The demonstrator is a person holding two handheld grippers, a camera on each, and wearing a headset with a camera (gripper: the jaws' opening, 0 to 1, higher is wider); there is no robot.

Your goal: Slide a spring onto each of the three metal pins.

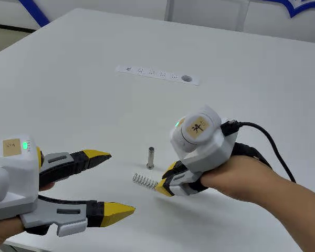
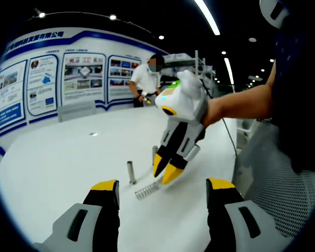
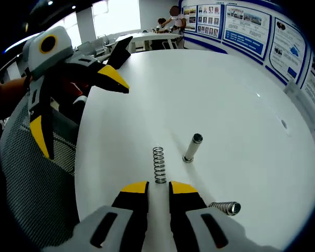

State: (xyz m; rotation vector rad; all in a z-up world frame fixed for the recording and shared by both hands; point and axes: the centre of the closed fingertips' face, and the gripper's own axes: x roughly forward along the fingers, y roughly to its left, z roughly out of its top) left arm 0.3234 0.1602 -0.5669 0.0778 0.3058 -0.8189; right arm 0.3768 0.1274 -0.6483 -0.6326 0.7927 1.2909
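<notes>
With the loose spring (image 3: 158, 164) lying centre-frame just beside the upright pin (image 3: 191, 148), the right gripper (image 3: 158, 185), jaws narrowed to a slim gap, sits at its near end, seemingly ungripped, so pinching and lifting comes next; the left gripper (image 1: 121, 182) hangs wide open.

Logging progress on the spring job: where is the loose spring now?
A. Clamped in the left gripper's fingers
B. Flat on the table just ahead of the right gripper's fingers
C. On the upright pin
B: the spring lies flat on the table just ahead of the right gripper, the upright pin beside it is bare, and the left gripper is open and empty.
</notes>
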